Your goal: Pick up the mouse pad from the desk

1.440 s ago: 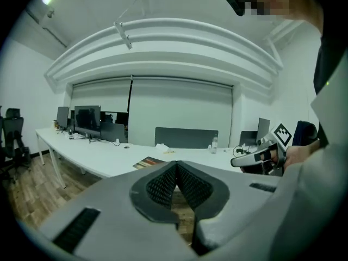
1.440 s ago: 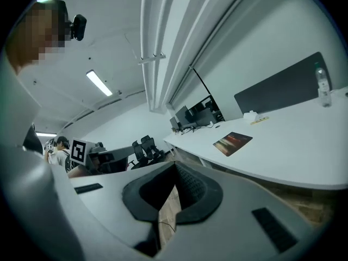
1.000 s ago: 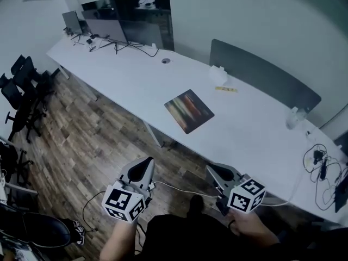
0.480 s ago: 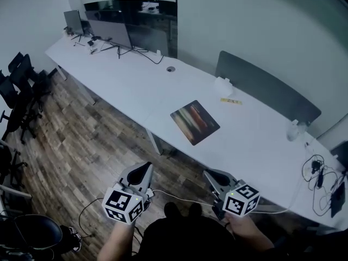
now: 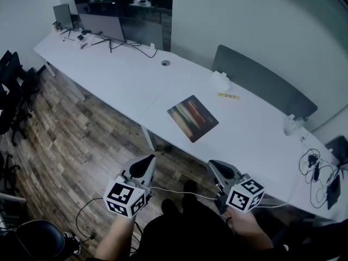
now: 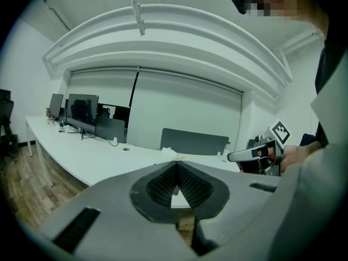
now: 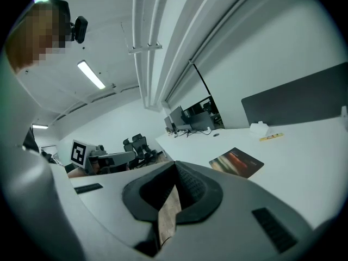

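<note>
Mouse pad (image 5: 192, 118): lies flat on white worktop (image 5: 244, 145), close to its front edge, roughly mid-length; nothing touches it, pick-up not begun.
Far left: office chairs (image 5: 13, 86) on wood floor (image 5: 81, 140); monitors (image 5: 100, 22) at worktop's far end, well apart from pad, so out of the way.
Left gripper (image 5: 145, 161): held low over floor, short of worktop edge, aimed at worktop; jaws clenched, nothing btwn them.
Right gripper (image 5: 215, 165): same pose, jaws pressed together, empty; its own view has pad ahead, off to the right.
Why held so: prob. carry pose for the walk-up, both tools level w/ each other, neither committed to pad yet.
Behind pad: white box (image 5: 220, 81) in front of dark divider (image 5: 266, 86), apart from pad; bare worktop all round pad leaves every edge reachable.
Far right: cables (image 5: 312, 159), well clear.
Next, as I judge: get closer, open one gripper, work a jaw under the thin pad's edge; front edge looks easiest.
</note>
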Demonstrator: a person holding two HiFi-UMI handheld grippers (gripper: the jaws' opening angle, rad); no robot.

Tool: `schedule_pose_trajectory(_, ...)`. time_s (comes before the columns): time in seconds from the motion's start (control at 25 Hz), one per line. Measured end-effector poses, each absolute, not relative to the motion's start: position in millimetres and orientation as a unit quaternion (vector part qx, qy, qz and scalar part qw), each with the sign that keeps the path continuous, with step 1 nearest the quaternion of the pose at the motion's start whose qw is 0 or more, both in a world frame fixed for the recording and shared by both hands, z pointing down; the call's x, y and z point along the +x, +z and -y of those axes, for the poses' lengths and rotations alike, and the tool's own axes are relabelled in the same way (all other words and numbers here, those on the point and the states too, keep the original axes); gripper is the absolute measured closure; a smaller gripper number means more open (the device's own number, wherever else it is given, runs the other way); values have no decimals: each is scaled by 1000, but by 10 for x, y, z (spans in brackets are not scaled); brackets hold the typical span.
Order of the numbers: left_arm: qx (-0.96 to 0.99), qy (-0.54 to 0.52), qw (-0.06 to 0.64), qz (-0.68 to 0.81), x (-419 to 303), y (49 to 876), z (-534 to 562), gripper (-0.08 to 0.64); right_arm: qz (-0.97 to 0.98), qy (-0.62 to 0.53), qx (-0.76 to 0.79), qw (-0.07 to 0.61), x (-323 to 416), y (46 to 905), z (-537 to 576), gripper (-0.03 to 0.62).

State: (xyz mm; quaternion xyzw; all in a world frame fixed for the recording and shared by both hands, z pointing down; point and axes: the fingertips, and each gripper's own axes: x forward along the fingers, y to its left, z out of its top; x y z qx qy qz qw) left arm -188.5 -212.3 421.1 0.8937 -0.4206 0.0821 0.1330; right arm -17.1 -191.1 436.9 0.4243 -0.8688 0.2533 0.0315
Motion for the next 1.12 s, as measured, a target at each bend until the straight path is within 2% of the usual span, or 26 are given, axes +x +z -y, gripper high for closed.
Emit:
schedule_pose_trajectory(0.28,900,94,127,406,-1562,4287,2539,555,859,262,438,30,116,4442,2210,601)
schedule_pose_trajectory(0.8,911,158,147,352,-715,4882,3389,549,849,329,411,38,471,5091,2863,601)
schedule_pose_trajectory(1.04,915,190,154,321,-381,5236,3686,462,848,344,401,31,593,5303,3096,601)
schedule_pose_trajectory(1.12,914,205,151,315,-282,5392,3775,394,845,350,404,30,666,5393,3149,601)
